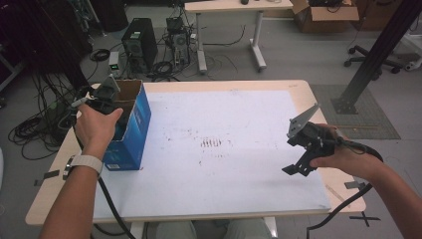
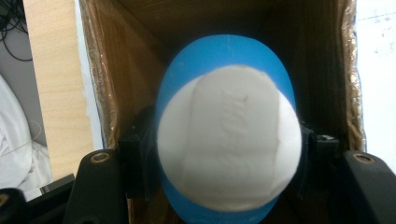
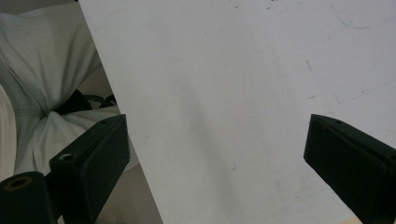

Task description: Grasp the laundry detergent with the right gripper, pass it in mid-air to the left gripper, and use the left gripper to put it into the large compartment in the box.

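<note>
The left gripper held the blue-and-white ball clamped above the box mouth, pointing down inside; the right gripper's fingers gaped empty.

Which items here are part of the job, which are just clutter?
In play:
- left gripper, shut on the blue-and-white ball
- open blue box, which the ball goes into

Lying about:
- right gripper, open, idle over the table
- computer tower on the floor
- cardboard box

Blue-and-white ball at frame centre, clamped between the left gripper jaws, open brown cardboard box interior behind, pale wooden table at left
</note>
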A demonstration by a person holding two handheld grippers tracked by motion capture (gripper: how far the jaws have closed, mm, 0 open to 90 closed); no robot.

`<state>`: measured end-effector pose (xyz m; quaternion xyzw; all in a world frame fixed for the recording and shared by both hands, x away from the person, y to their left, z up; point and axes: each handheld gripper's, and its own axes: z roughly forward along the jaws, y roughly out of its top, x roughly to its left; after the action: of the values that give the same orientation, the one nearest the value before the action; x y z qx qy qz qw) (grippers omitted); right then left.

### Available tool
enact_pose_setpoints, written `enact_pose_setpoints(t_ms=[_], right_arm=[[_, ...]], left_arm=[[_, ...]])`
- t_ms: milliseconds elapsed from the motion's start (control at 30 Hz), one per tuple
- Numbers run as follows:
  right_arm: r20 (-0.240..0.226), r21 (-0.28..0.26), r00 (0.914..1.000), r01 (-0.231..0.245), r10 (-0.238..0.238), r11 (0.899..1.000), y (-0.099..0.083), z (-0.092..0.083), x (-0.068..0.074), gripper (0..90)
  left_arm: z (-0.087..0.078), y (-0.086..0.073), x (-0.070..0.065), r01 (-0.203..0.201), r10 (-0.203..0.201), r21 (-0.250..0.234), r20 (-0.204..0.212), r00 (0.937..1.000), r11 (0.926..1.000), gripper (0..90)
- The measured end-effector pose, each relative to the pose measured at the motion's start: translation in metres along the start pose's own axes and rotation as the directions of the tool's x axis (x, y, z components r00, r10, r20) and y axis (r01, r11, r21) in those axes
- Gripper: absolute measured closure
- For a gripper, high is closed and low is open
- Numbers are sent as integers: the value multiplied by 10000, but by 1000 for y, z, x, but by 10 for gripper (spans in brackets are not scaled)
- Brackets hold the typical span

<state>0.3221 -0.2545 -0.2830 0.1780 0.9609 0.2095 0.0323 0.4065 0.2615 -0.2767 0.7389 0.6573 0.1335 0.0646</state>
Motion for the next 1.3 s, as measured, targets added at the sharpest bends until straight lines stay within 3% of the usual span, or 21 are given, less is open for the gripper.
enact_pose_setpoints(t_ms=[567,833,933,1300], right_arm=[[-238,-186,9995,-195,191,9996,-1,3,2,74],[-244,-119,9996,-136,133,9998,1,5,3,74],[-251,-66,9996,-159,158,9999,1,6,3,74],[-195,-60,9997,-167,166,9998,1,5,4,77]], left_arm=[[4,5,3,-135,134,57,152,9998,9999,373],[5,4,12,-29,33,-78,499,9987,10000,371],[6,4,13,48,-41,-87,720,9974,10000,358],[5,7,11,-4,6,-33,767,9971,10000,285]])
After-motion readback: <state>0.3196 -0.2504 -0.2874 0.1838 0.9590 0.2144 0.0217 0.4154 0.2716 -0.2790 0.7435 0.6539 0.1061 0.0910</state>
